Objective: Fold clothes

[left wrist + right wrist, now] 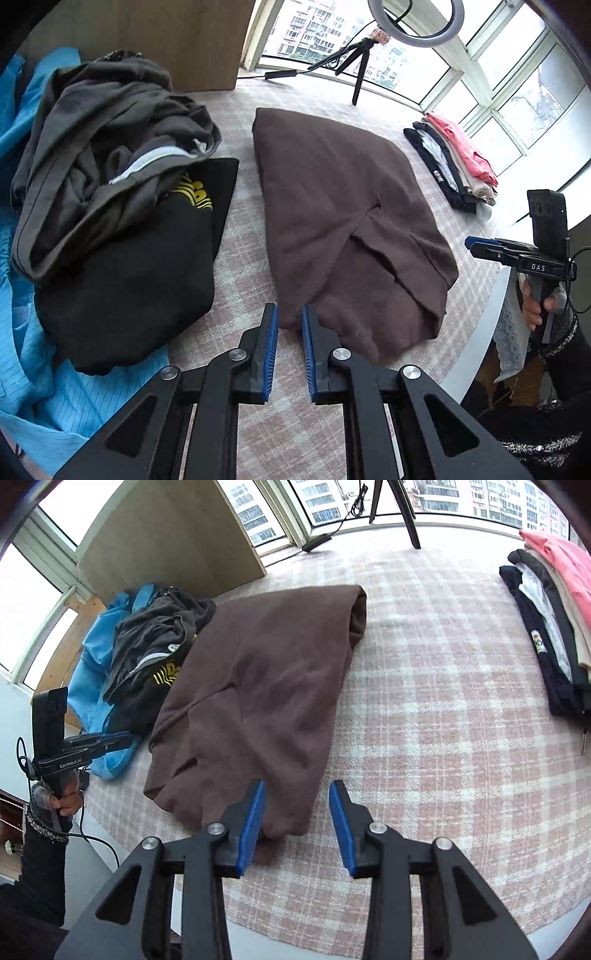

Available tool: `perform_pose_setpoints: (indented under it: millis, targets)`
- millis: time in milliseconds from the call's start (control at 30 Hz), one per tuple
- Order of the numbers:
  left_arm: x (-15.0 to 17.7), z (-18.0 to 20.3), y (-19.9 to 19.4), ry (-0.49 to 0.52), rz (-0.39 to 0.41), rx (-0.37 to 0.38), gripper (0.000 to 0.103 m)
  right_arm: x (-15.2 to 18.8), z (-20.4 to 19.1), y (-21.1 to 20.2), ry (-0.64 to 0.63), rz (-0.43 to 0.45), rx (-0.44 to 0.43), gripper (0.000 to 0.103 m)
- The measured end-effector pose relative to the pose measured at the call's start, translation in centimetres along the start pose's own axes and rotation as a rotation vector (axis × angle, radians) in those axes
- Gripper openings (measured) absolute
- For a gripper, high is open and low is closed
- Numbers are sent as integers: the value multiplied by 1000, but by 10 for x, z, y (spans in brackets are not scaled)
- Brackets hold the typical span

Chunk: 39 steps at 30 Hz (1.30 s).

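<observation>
While both of my grippers hang with their jaws apart and nothing between them, the brown fleece garment (343, 221) lies folded over on the plaid cloth (424, 738), just ahead of the left gripper (290, 350) and ahead-left of the right gripper (297, 827). I judge it soft, thick and limp, light enough but apt to sag and slide on itself, so I would pinch a doubled hem or corner near my fingertips rather than a single layer. Left of my left gripper sits a loose heap of grey and black clothes (110, 184) on blue fabric (22, 258); far right lies a folded stack (454, 162). Windows and a ring-light tripod (354, 62) stand beyond.
</observation>
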<state>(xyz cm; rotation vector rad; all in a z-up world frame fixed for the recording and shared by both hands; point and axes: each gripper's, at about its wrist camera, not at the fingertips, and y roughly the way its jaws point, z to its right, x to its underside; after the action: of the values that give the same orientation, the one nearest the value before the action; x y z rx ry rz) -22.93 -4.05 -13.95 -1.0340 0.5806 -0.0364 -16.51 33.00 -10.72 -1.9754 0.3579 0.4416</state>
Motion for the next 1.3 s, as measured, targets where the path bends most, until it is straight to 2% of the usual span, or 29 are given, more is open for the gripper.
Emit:
perform_pose_setpoints:
  millis: [100, 167, 233, 267, 300, 367, 433, 533, 567, 633, 700, 733, 800, 867, 933, 1000, 1067, 1167, 1300]
  targets:
    - [-11, 29, 9, 111, -18, 80, 20, -4, -25, 4, -92, 52, -25, 45]
    - [-11, 40, 33, 160, -86, 88, 20, -5, -44, 24, -168, 42, -2, 45]
    - [-4, 40, 61, 195, -184, 65, 21, 1, -58, 47, -250, 18, 6, 45]
    - [1, 38, 71, 212, -212, 60, 19, 6, -64, 60, -297, -8, 13, 45]
    - [6, 33, 71, 215, -208, 71, 19, 15, -69, 71, -362, -50, 42, 45]
    - [9, 22, 63, 195, -205, 103, 18, 33, -74, 78, -512, -73, 107, 45]
    - [8, 21, 56, 195, -218, 73, 18, 42, -76, 75, -575, -103, 142, 45]
    - [6, 25, 38, 216, -194, 38, 18, 34, -69, 52, -489, -101, 107, 45]
    - [4, 25, 30, 213, -168, 40, 22, 30, -64, 43, -442, -88, 94, 45]
    - [-6, 21, 16, 178, -107, 65, 28, 19, -45, 25, -301, -38, 73, 46]
    - [-19, 14, 5, 125, -48, 64, 36, 7, -23, 6, -152, 17, 47, 56]
    - [-27, 10, 0, 96, -17, 68, 37, 1, -11, -3, -76, 47, 35, 56]
    - [-45, 3, -9, 38, 44, 120, 37, -8, 14, -20, 77, 116, 10, 56]
    - [-60, 2, -7, 5, 87, 180, 42, -16, 30, -29, 176, 176, -39, 56]
    - [-73, 6, 9, 5, 84, 135, 44, -23, 36, -30, 210, 238, -106, 56]
    - [-84, 10, 28, -2, 66, 99, 43, -33, 35, -20, 221, 262, -117, 56]
    - [-89, 13, 48, -32, 36, 118, 43, -42, 34, -4, 234, 227, -85, 56]
    - [-83, 20, 65, -20, -24, 98, 43, -37, 28, 10, 190, 166, -38, 56]
    - [-55, 36, 70, 46, -99, 128, 43, 6, 5, 16, -1, 85, 12, 56]
